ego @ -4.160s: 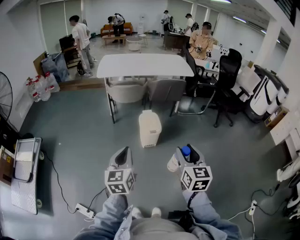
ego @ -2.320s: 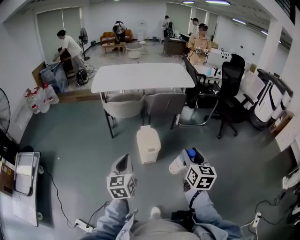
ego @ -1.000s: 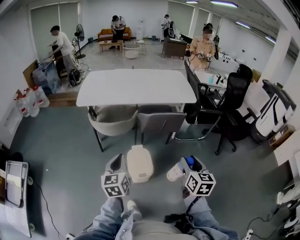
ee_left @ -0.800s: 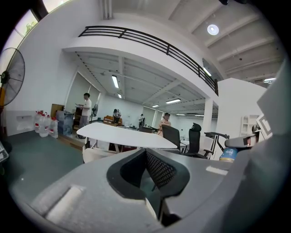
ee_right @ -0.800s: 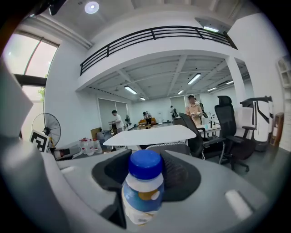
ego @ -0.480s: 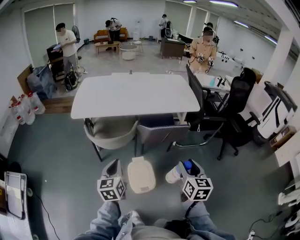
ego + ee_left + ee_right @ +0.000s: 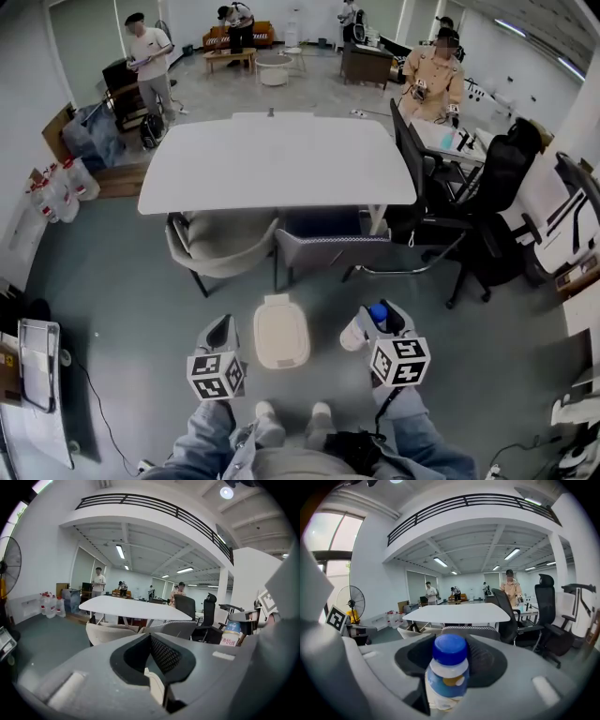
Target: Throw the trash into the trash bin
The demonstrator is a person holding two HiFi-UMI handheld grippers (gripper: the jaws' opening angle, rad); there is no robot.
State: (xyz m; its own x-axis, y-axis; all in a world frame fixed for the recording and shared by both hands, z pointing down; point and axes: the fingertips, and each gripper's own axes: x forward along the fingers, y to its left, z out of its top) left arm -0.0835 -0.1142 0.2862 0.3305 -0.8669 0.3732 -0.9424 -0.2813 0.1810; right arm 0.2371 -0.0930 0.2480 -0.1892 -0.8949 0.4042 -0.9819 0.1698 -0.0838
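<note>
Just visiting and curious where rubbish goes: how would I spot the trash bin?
Find the big white table with two chairs tucked under it. On the grey floor before those chairs stands the trash bin, the only low cream box with a rounded, closed lid.

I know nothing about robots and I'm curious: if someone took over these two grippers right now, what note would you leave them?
Left gripper: jaws together, empty.
Right gripper: jaws shut on a blue-capped bottle.
Bin: closed, on the floor between the two grippers.
Done: bottle in hand, level with the bin.
Left: open the bin, probably with the free left gripper, then drop the bottle in.
</note>
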